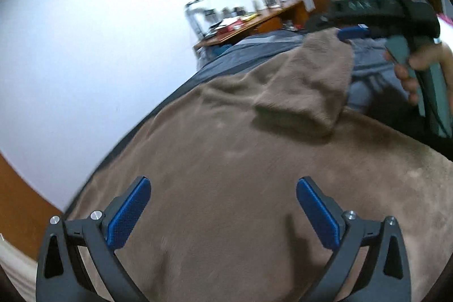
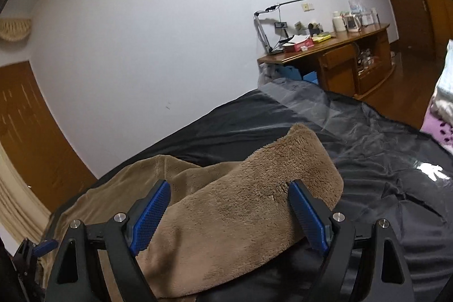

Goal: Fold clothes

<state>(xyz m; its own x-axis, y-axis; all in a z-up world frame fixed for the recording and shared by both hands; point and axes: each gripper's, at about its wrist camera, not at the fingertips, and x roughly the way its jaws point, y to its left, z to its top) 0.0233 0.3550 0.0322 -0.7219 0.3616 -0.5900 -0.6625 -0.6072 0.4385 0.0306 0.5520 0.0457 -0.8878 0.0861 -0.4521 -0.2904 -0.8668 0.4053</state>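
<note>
Garment (image 2: 240, 205): tan fleece, rumpled | left claw (image 1: 223, 214) apart | right claw (image 2: 229, 217) apart

dim, fisheye-warped, left view motion-blurred

garment (image 2: 232, 205) on bed (image 2: 368, 160) | desk (image 2: 325, 47) behind bed

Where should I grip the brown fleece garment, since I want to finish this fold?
Grip the raised, folded-over end of the brown fleece garment, coming from its open edge nearest the right gripper. It stands up off the dark bedcover, so the fingers could probably close around it.
</note>
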